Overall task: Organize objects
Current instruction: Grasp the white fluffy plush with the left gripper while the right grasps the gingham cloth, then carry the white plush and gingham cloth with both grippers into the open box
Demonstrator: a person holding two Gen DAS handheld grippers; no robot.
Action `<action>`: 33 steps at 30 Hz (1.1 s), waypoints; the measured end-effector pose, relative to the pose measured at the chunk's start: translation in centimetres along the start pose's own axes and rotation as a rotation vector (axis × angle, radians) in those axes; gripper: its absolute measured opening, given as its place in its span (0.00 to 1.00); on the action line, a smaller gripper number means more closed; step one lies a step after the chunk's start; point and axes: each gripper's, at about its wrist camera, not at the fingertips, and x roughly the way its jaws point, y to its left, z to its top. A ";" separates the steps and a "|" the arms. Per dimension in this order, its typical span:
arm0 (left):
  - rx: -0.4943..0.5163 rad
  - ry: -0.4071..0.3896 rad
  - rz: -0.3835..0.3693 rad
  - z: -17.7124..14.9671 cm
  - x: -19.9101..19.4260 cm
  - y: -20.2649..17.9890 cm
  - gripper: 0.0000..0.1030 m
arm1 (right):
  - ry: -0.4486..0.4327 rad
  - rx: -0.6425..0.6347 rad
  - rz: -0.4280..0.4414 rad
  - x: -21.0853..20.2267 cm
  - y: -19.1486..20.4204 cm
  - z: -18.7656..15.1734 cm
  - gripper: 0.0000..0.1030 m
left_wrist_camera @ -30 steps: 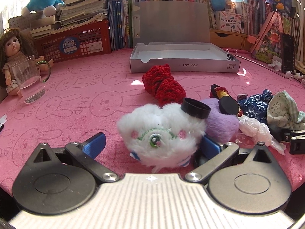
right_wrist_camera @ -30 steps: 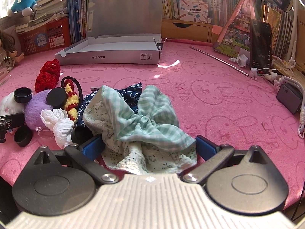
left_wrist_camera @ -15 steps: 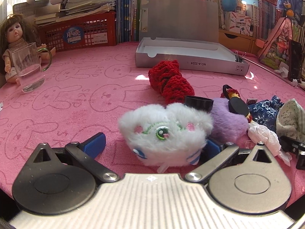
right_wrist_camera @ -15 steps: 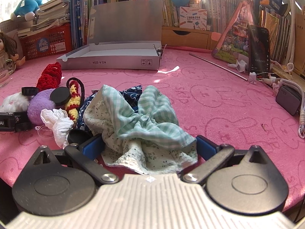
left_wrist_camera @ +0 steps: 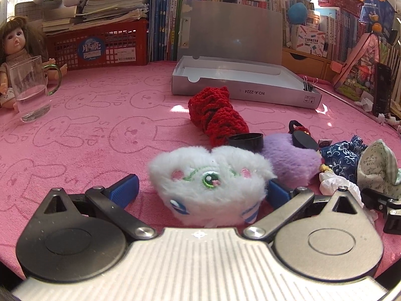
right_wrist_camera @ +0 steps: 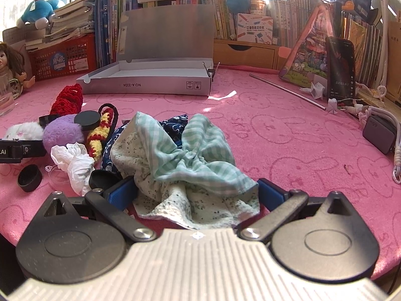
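Observation:
My left gripper (left_wrist_camera: 200, 190) is open, its blue fingers on either side of a white fluffy plush (left_wrist_camera: 208, 183) on the pink tablecloth. My right gripper (right_wrist_camera: 198, 193) is open around a green checked and floral cloth bow (right_wrist_camera: 185, 165). Beside the plush lie a purple plush (left_wrist_camera: 288, 158), a red knitted piece (left_wrist_camera: 215, 115), a black cap ring (left_wrist_camera: 246, 140) and a navy floral cloth (left_wrist_camera: 343, 155). An open grey box (left_wrist_camera: 240, 85) stands behind; it also shows in the right wrist view (right_wrist_camera: 150, 80).
A glass mug (left_wrist_camera: 32, 87) and a doll (left_wrist_camera: 15, 50) stand far left. A red basket (left_wrist_camera: 100, 47), books and toys line the back. In the right wrist view, a phone (right_wrist_camera: 340, 67), a metal rod (right_wrist_camera: 285, 90), a charger (right_wrist_camera: 378, 133), crumpled tissue (right_wrist_camera: 75, 163) and a black cap (right_wrist_camera: 29, 177).
Both grippers have dropped lower and edged forward around their objects. The white plush and the cloth bow stay in place between open fingers.

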 end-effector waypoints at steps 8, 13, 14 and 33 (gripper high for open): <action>0.012 -0.044 -0.020 -0.3 -0.2 -0.5 0.88 | -0.004 0.006 0.009 -0.2 -0.1 0.0 1.00; 0.006 -0.057 -0.022 -0.3 -0.5 -0.6 0.86 | -0.010 0.016 0.016 -0.4 -0.4 0.2 1.00; 0.008 -0.062 -0.020 -0.3 -0.6 -0.6 0.86 | -0.012 0.011 0.018 -0.5 -0.3 0.3 1.00; 0.008 -0.140 0.003 1.3 -2.4 -0.2 0.85 | -0.027 0.025 0.056 -2.0 -0.4 1.8 0.47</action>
